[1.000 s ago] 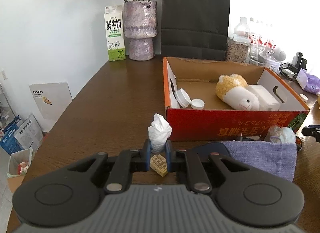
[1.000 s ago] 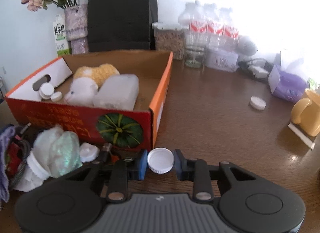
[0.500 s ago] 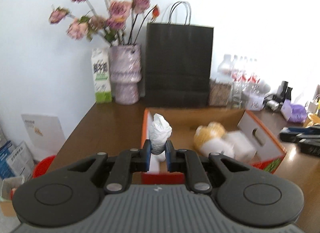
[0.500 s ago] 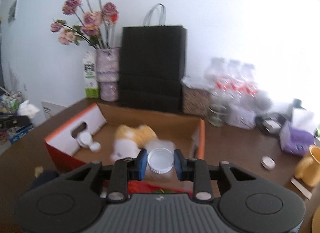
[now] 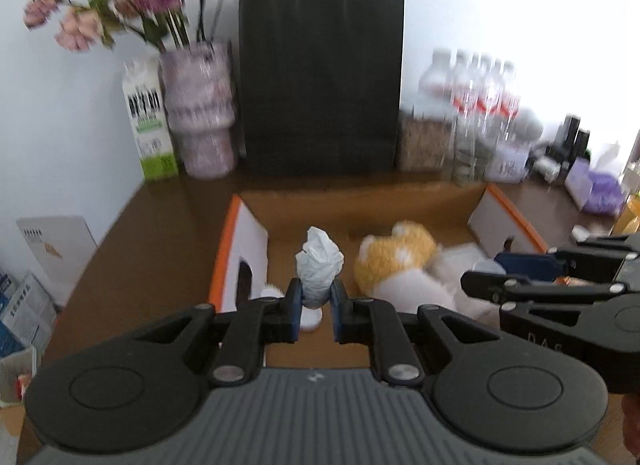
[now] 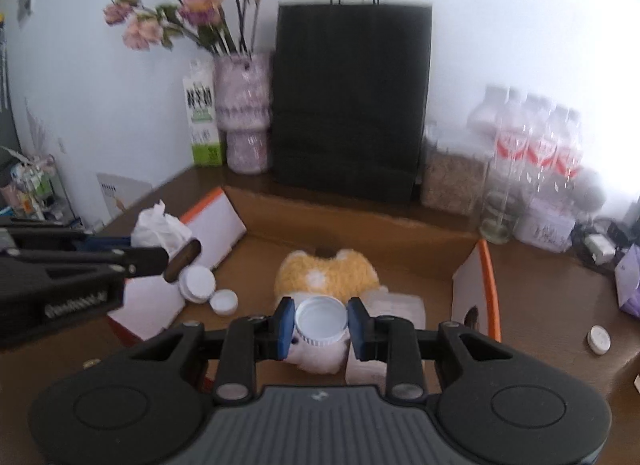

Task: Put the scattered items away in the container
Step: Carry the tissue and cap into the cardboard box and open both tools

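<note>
My left gripper point(image 5: 314, 307) is shut on a crumpled white tissue point(image 5: 319, 267) and holds it above the left part of the orange cardboard box point(image 5: 224, 249). My right gripper point(image 6: 320, 325) is shut on a white round lid point(image 6: 320, 319) and holds it above the box point(image 6: 486, 277), over the yellow-and-white plush toy point(image 6: 324, 273). Inside the box lie the plush toy point(image 5: 394, 261), a whitish block point(image 6: 394, 305) and two white lids point(image 6: 198, 283). The left gripper with the tissue point(image 6: 158, 225) shows at the left of the right wrist view.
A black paper bag point(image 5: 322, 77), a flower vase point(image 5: 200, 109), a milk carton point(image 5: 150, 121), water bottles point(image 5: 480, 105) and a grain jar point(image 6: 452, 177) stand behind the box. A white lid point(image 6: 599, 340) lies on the table to the right. A purple tissue pack point(image 5: 596, 185) sits far right.
Both grippers have lifted from the table in front of the box and moved forward over it, each still holding its item. The tissue and the lid now hang above the box's inside.
</note>
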`<state>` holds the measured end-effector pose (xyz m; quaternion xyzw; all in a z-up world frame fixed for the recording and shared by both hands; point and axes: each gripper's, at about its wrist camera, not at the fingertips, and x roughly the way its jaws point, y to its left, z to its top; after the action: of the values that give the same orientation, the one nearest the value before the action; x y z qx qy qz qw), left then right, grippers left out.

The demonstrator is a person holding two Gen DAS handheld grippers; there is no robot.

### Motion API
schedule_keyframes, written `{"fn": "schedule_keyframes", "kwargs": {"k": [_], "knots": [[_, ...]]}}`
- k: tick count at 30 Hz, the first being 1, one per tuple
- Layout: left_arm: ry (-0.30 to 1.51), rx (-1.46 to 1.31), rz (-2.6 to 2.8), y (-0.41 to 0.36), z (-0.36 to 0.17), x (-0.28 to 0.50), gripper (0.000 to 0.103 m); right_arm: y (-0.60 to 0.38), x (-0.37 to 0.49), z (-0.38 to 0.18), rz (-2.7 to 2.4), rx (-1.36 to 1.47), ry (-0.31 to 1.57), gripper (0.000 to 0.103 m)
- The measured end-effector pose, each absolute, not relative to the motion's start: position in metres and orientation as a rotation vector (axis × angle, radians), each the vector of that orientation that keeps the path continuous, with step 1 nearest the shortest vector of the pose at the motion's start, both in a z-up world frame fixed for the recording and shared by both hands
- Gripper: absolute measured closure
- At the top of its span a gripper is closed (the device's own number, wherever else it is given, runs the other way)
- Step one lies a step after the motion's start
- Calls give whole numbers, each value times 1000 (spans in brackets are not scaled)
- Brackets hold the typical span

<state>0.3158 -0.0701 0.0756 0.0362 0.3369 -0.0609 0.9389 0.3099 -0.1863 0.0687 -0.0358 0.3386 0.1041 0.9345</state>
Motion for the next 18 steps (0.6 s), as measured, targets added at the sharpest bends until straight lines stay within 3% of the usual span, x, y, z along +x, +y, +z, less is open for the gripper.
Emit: {"fn": "schedule_keyframes", "kwargs": {"k": [18], "knots": [[870, 84, -107, -77, 12, 355, 88, -201, 330, 26, 192, -72, 820, 76]]}}
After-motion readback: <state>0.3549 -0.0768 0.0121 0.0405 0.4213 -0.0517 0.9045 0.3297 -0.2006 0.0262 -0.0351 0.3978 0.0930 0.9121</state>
